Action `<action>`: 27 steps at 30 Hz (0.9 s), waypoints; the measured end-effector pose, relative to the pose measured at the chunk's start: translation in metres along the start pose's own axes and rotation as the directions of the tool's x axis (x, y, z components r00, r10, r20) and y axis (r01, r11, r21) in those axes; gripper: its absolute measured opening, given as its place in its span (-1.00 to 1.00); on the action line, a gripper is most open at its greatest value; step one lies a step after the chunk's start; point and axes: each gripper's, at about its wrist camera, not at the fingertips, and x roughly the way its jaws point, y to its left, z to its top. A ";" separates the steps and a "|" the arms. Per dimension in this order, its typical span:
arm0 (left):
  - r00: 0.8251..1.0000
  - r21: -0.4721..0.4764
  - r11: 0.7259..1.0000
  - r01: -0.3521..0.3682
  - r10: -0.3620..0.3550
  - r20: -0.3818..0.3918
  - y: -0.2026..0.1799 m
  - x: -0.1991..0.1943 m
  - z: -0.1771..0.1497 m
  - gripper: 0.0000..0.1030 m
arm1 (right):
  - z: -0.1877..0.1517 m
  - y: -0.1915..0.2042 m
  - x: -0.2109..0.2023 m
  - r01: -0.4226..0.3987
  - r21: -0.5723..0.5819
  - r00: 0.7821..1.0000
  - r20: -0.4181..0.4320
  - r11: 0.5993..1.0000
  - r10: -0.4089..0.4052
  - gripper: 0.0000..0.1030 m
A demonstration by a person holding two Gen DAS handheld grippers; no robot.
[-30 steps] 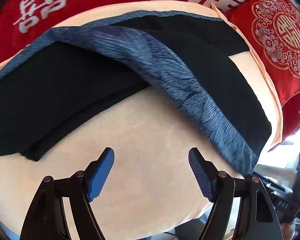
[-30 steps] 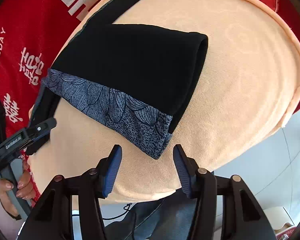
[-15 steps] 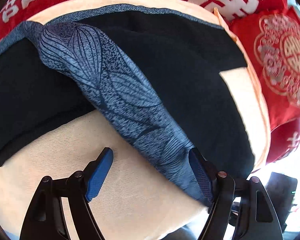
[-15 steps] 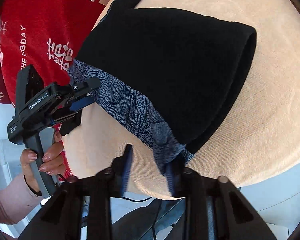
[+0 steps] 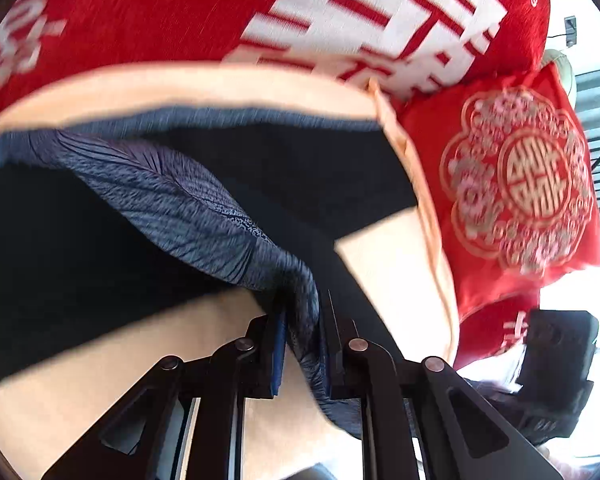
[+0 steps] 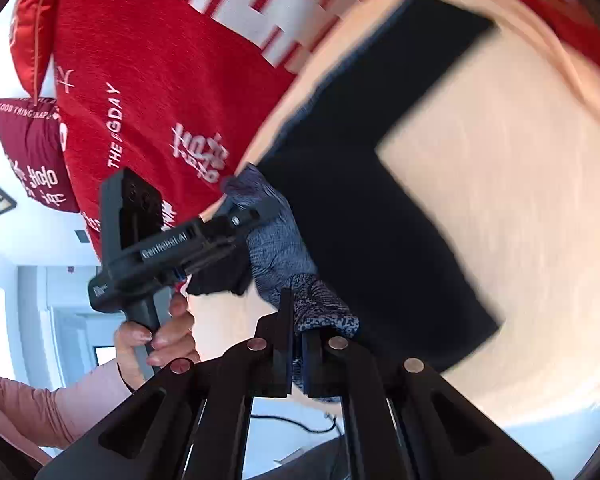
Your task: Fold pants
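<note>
left gripper (image 5: 302,336) jaws just closed, pinching patterned waistband (image 5: 180,208) of black pants (image 5: 60,264); right gripper (image 6: 298,344) pinching it too, left gripper at its 10 o'clock; peach cover (image 6: 500,200) beneath.

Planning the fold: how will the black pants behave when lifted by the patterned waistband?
Probably floppy: the pants sag from the waistband pinched in the left gripper and right gripper. Likely light, since two small pinches raise them. The legs will likely trail.

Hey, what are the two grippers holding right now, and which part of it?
Both grip the pants by the blue patterned waistband: left gripper, right gripper.
</note>
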 end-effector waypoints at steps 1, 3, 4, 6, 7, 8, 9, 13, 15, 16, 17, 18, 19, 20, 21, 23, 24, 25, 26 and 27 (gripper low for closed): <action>1.000 0.008 1.000 -0.008 0.008 0.008 0.001 -0.004 0.008 -0.70 | 0.017 0.006 -0.003 0.003 -0.027 1.000 0.005 1.000 -0.003 -0.94; 0.999 0.028 0.999 -0.023 0.022 0.048 -0.003 -0.007 0.033 -0.70 | 0.053 0.014 -0.010 0.024 -0.078 1.000 0.011 0.997 -0.024 -0.94; 0.998 0.034 0.999 -0.029 0.027 0.064 -0.002 -0.008 0.041 -0.70 | 0.072 0.017 -0.011 0.043 -0.104 0.999 0.014 0.994 -0.042 -0.94; 0.991 0.048 0.996 -0.074 0.068 0.114 -0.003 -0.009 0.063 -0.70 | 0.111 0.023 -0.013 0.077 -0.155 0.997 0.034 0.985 -0.073 -0.94; 0.986 0.051 0.994 -0.101 0.094 0.134 -0.002 -0.008 0.072 -0.70 | 0.132 0.022 -0.013 0.091 -0.168 0.995 0.043 0.982 -0.085 -0.94; 0.980 0.051 0.989 -0.138 0.129 0.149 0.000 -0.005 0.083 -0.69 | 0.151 0.019 -0.011 0.100 -0.171 0.995 0.046 0.980 -0.094 -0.94; 0.977 0.047 0.986 -0.160 0.151 0.151 0.003 -0.002 0.088 -0.69 | 0.174 0.017 -0.004 0.127 -0.170 0.991 0.053 0.977 -0.119 -0.92; 0.946 0.011 0.955 -0.298 0.294 0.136 0.024 0.004 0.100 -0.69 | 0.231 -0.007 0.024 0.279 -0.152 0.960 0.055 0.948 -0.274 -0.86; 0.937 -0.023 0.944 -0.329 0.330 0.113 0.034 0.005 0.098 -0.69 | 0.252 -0.020 0.037 0.368 -0.136 0.930 0.041 0.920 -0.366 -0.85; 0.932 -0.042 0.937 -0.346 0.348 0.100 0.042 0.004 0.095 -0.68 | 0.259 -0.026 0.039 0.437 -0.138 0.899 0.036 0.889 -0.436 -0.75; 0.927 -0.050 0.932 -0.360 0.363 0.094 0.046 0.003 0.092 -0.68 | 0.265 -0.027 0.042 0.495 -0.150 0.868 0.038 0.856 -0.495 -0.38; 0.919 -0.053 0.923 -0.380 0.383 0.088 0.050 0.002 0.088 -0.68 | 0.267 -0.025 0.042 0.506 -0.160 0.861 0.043 0.848 -0.506 0.29; 0.911 -0.052 0.914 -0.401 0.404 0.083 0.054 0.001 0.085 -0.68 | 0.269 -0.021 0.039 0.509 -0.172 0.860 0.059 0.843 -0.507 0.60; 0.900 -0.051 0.903 -0.426 0.429 0.078 0.058 0.000 0.081 -0.68 | 0.271 -0.015 0.034 0.516 -0.189 0.856 0.086 0.836 -0.509 0.77; 0.893 -0.052 0.896 -0.441 0.444 0.070 0.060 0.000 0.077 -0.68 | 0.271 -0.007 0.027 0.527 -0.214 0.850 0.120 0.822 -0.513 0.77; 0.884 -0.058 0.884 -0.464 0.467 0.041 0.067 0.003 0.069 -0.68 | 0.269 0.006 0.015 0.536 -0.242 0.844 0.146 0.809 -0.516 0.77; 0.878 -0.058 0.878 -0.476 0.478 0.033 0.069 0.005 0.066 -0.68 | 0.267 0.010 0.009 0.522 -0.235 0.853 0.153 0.820 -0.499 0.74; 0.870 -0.056 0.870 -0.490 0.492 0.028 0.070 0.008 0.062 -0.68 | 0.261 0.012 0.002 0.491 -0.214 0.871 0.147 0.845 -0.469 0.72; 0.860 -0.055 0.859 -0.508 0.510 0.020 0.072 0.011 0.058 -0.68 | 0.250 0.011 0.001 0.474 -0.197 0.880 0.136 0.858 -0.455 0.60; 0.856 -0.059 0.854 -0.516 0.518 0.012 0.074 0.015 0.056 -0.68 | 0.238 0.006 0.000 0.469 -0.171 0.883 0.112 0.866 -0.456 0.37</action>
